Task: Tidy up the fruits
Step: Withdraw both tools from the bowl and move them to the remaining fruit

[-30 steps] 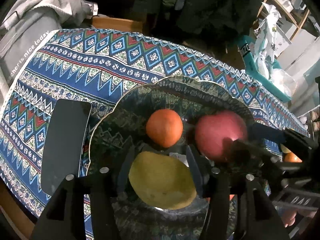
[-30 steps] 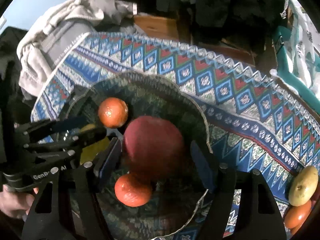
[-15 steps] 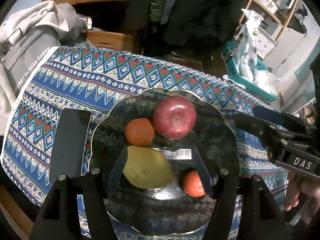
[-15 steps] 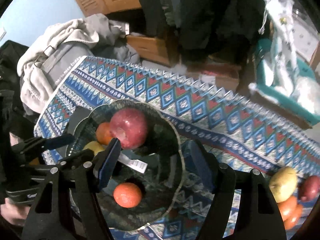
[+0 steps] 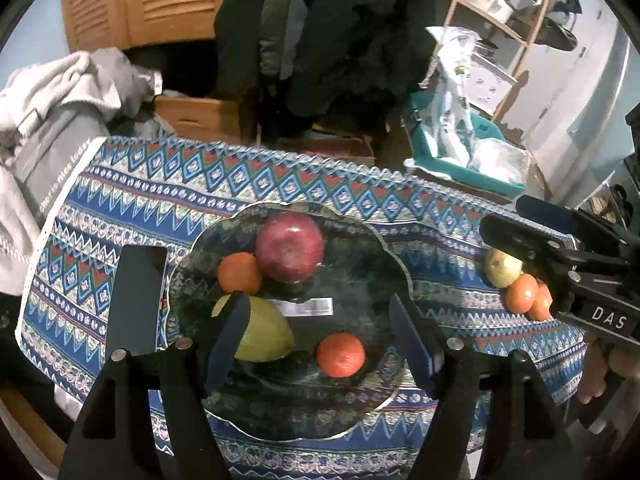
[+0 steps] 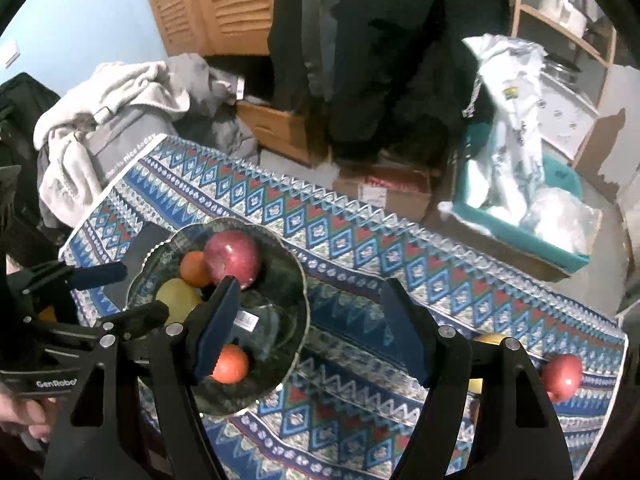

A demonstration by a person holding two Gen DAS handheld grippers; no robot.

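A dark scalloped glass plate (image 5: 384, 240) (image 6: 296, 276) on the patterned tablecloth holds a red apple (image 5: 289, 246) (image 6: 234, 258), a yellow pear (image 5: 266, 332) (image 6: 178, 296) and two oranges (image 5: 239, 273) (image 5: 341, 354). My left gripper (image 5: 320, 340) is open and empty above the plate's near side. My right gripper (image 6: 312, 332) is open and empty, above the cloth just right of the plate; it also shows in the left wrist view (image 5: 560, 256). A loose pear (image 5: 502, 268), oranges (image 5: 522, 293) and a red apple (image 6: 562, 376) lie at the table's right end.
A black phone (image 5: 136, 300) lies left of the plate. Grey clothes (image 6: 120, 92) pile beyond the table's left end. Cardboard boxes (image 6: 384, 192), a teal bin with plastic bags (image 6: 520, 184) and a shelf stand behind the table.
Both grippers have let go and risen away from the plate. The right gripper released the red apple and moved right; the left released the pear. Both fruits rest in the plate.
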